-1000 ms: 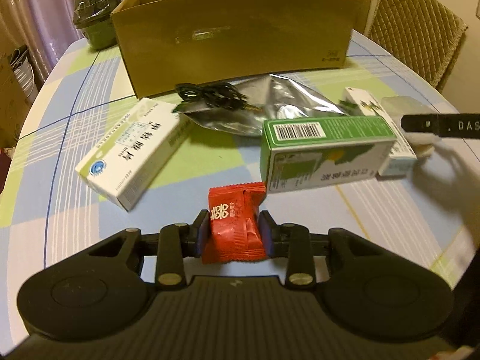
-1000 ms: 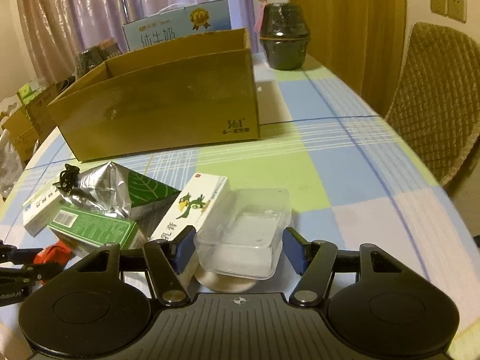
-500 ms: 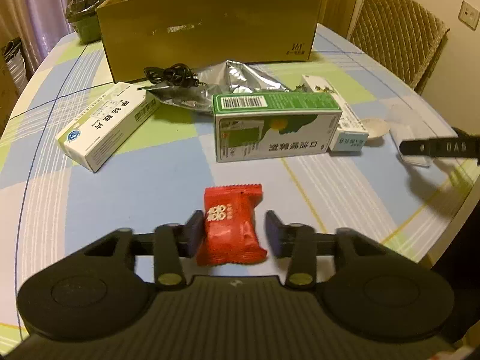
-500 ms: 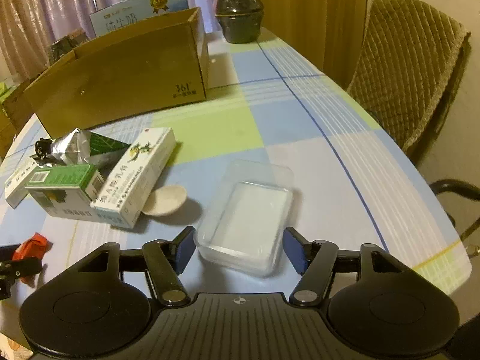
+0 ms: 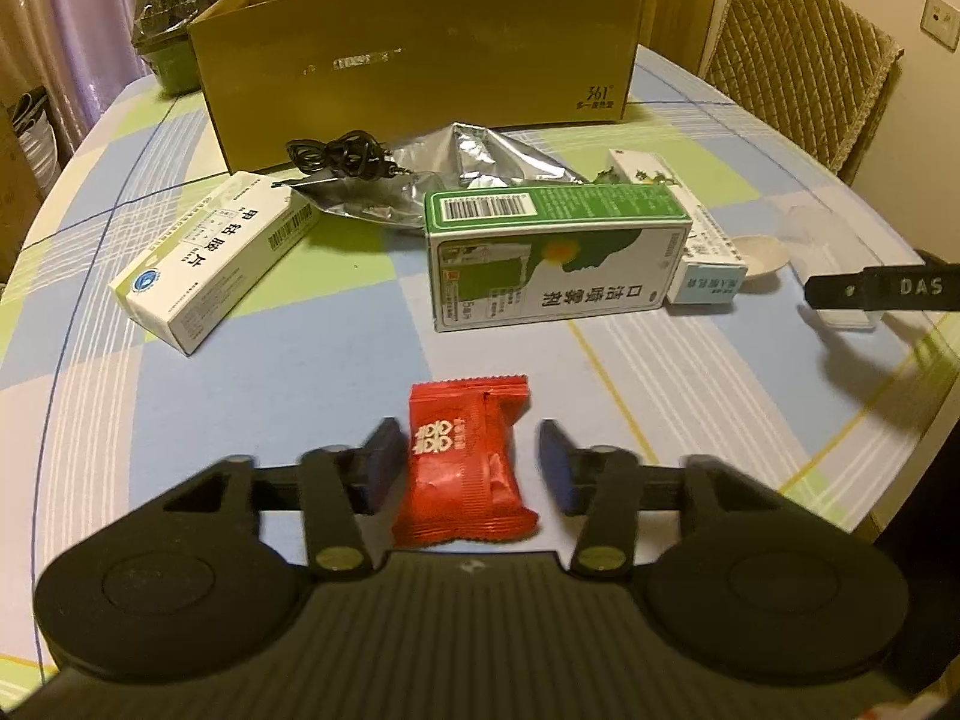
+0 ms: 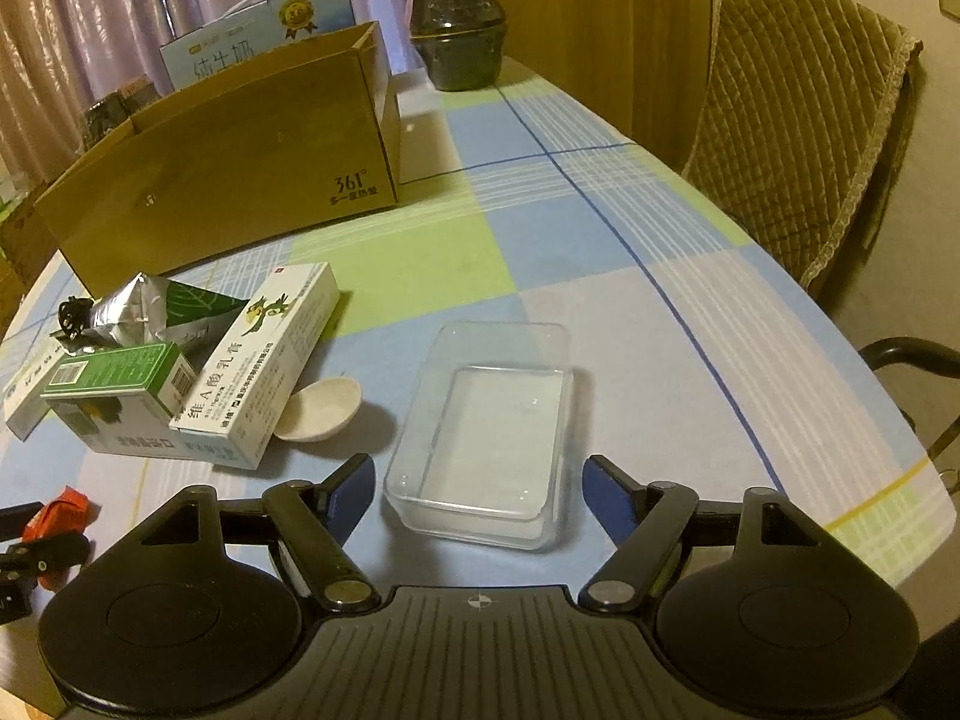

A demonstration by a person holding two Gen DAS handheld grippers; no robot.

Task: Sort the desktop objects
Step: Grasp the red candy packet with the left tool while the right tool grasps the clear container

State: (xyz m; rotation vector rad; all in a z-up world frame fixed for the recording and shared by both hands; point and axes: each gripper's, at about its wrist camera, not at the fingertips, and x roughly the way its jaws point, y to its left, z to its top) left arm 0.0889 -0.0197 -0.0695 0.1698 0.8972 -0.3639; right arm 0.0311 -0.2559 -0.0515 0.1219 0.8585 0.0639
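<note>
1. Letting go is the main change: a second ago the left tongs [image 5: 468, 462] were clenched on the red candy packet [image 5: 465, 462]; now they are released, with a clear gap on the right side of the wrapper and the left pad close beside it, contact not certain.
2. The red candy packet lies flat on the surface [image 5: 312, 396], near the front edge, well apart from the cardboard box [image 5: 420, 66] at the back.
3. The right tongs [image 6: 480, 495] are also released, spread to either side of the clear plastic tray [image 6: 486, 432], which sits on the surface between them, untouched. Compared with a second ago, the tray appears further from the white medicine box with the bird [image 6: 264, 366], and the small white dish [image 6: 321, 408] beside that box is now in plain sight.
4. Both views have drawn away from the clutter, so the green box [image 5: 552, 252], the long white box [image 5: 216, 252], the foil pouch [image 5: 480, 162] and the black cable [image 5: 339, 159] look smaller and further off.
5. My reading: the candy and the tray have each been set apart near the front edge as sorted pieces, or released for a fresh grip. The boxes, pouch and cable are still heaped before the cardboard box, so most of the sorting remains.
</note>
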